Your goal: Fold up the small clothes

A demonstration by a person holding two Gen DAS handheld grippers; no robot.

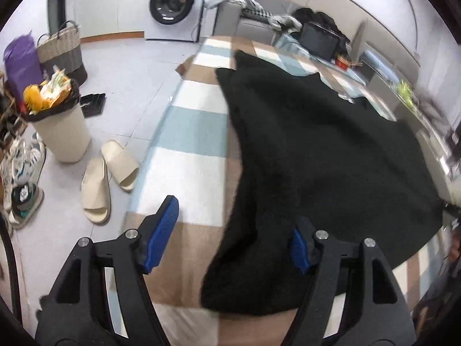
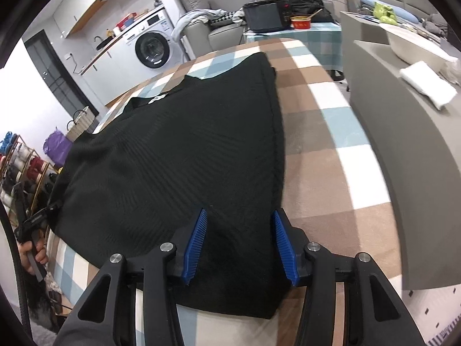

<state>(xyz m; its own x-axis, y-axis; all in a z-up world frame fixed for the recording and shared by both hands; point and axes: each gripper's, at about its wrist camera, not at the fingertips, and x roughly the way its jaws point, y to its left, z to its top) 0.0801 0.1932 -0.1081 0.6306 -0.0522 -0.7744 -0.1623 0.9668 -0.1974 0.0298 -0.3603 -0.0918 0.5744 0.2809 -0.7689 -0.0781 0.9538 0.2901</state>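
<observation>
Below, through the left wrist camera: left gripper (image 1: 230,239) with jaws spread wide, nothing clamped. Black garment (image 1: 317,158) spread flat over a checked blanket (image 1: 187,138), its near left corner reaching in between the fingers, closer to the right blue pad (image 1: 299,249); left pad (image 1: 161,236) over bare blanket, clear of the cloth. Off the blanket's left edge, on the floor: a pair of cream slippers (image 1: 106,178) and a full waste bin (image 1: 62,124), well apart from the garment. Washing machine (image 1: 173,3) at the far wall.

Next, through the right wrist camera: right gripper (image 2: 239,245) parted about halfway, not pinching. Black garment (image 2: 178,155) lying between and beneath the fingers, its right edge running up past the right pad (image 2: 283,248), its near hem just behind the fingers. Left gripper's black body and a hand (image 2: 31,255) at the far left edge, beside the garment's left corner.
</observation>
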